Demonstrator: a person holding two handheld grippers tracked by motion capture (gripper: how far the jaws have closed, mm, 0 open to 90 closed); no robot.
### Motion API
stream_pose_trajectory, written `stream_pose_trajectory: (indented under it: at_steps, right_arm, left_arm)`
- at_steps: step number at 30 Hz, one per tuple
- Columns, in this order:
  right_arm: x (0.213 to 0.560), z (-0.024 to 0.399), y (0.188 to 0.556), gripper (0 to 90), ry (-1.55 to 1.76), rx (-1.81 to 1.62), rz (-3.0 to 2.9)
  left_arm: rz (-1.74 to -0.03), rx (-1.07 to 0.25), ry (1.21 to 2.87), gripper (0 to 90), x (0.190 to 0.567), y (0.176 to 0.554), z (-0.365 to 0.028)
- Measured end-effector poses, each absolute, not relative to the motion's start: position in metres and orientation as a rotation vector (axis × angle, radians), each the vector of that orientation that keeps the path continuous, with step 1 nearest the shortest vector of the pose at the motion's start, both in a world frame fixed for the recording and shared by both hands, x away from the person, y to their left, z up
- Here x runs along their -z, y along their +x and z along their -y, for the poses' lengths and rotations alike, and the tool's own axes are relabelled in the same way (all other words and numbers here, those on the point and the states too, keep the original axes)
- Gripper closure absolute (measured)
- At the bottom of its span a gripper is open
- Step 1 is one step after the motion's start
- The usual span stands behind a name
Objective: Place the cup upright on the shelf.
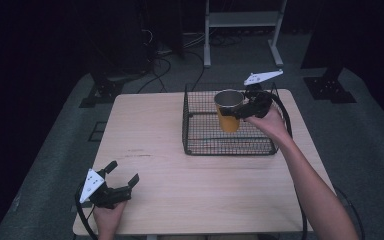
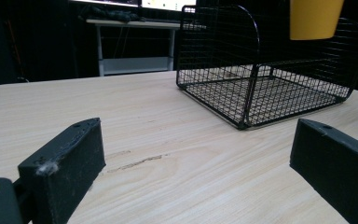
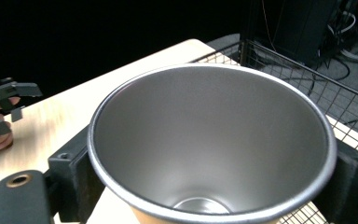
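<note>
Right hand-held gripper (image 1: pixel 241 113) clamping cup (image 1: pixel 228 111) above basket (image 1: pixel 200 142), left hand-held gripper (image 1: pixel 122 175) wide.

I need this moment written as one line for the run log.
right gripper: shut on yellow cup with steel inside, held above black wire basket | left gripper: open, empty, near front left of wooden table

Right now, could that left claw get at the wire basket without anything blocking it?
Probably yes. The left claw sits open near the table's front corner, and bare wood lies between it and the wire basket. The yellow cup hangs above, in the right claw.
</note>
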State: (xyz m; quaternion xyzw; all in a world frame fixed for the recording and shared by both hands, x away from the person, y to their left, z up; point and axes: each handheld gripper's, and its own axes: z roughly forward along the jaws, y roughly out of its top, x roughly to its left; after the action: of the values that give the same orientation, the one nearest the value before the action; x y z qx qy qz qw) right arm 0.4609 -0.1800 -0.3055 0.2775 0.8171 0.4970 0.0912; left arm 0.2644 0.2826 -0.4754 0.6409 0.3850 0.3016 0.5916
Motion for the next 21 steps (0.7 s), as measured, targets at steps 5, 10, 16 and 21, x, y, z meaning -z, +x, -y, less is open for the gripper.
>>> stream_pose_trajectory:
  at_steps: [5,10,16,21]
  right_arm:
    - [0.309,0.179,0.475,11.9,0.853,-1.489,-2.423]
    - [0.316,0.176,0.486,11.8,0.870,-1.465,-2.432]
    - [0.325,0.170,0.498,11.8,0.878,-1.447,-2.465]
    - [0.330,0.163,0.503,11.7,0.859,-1.464,-2.475]
  left_arm:
    - [-0.896,-0.699,1.485,2.4,0.475,0.265,-0.283]
    - [-0.894,-0.698,1.485,2.4,0.475,0.265,-0.283]
    - [-0.894,-0.697,1.483,2.4,0.475,0.265,-0.284]
    - [-0.892,-0.696,1.481,2.4,0.475,0.265,-0.284]
